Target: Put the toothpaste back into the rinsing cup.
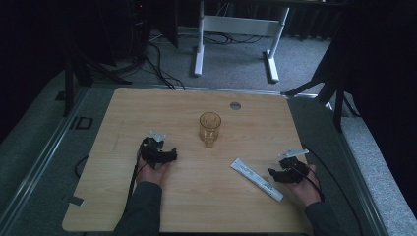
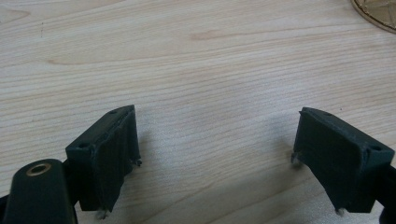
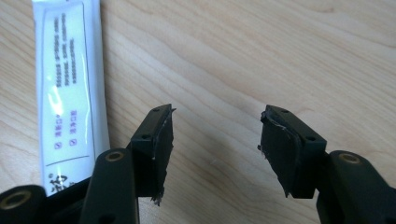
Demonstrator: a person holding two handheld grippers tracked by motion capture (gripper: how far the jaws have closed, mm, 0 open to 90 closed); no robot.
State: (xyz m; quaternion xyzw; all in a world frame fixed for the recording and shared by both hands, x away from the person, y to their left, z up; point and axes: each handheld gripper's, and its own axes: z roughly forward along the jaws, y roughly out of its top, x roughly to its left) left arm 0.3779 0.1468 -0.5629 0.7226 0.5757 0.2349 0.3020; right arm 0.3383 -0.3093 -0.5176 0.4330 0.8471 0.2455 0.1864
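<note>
An amber glass (image 1: 210, 129) stands upright near the middle of the wooden table (image 1: 147, 108). A long white sachet (image 1: 256, 179) lies flat to its lower right. My left gripper (image 1: 173, 155) rests on the table left of the glass, its jaws wide apart over bare wood (image 2: 217, 140); the glass base (image 2: 378, 14) peeks in at the top right of the left gripper view. My right gripper (image 1: 272, 173) sits just right of the sachet, jaws open with nothing between them (image 3: 215, 140). In the right gripper view the sachet (image 3: 70, 88) lies beside the left jaw.
A small grey round insert (image 1: 235, 105) sits in the tabletop near the far edge. Beyond the table stand a white desk frame (image 1: 236, 34) and dark stand legs (image 1: 78, 73) with cables on the carpet. Bare wood surrounds the glass on the left and front.
</note>
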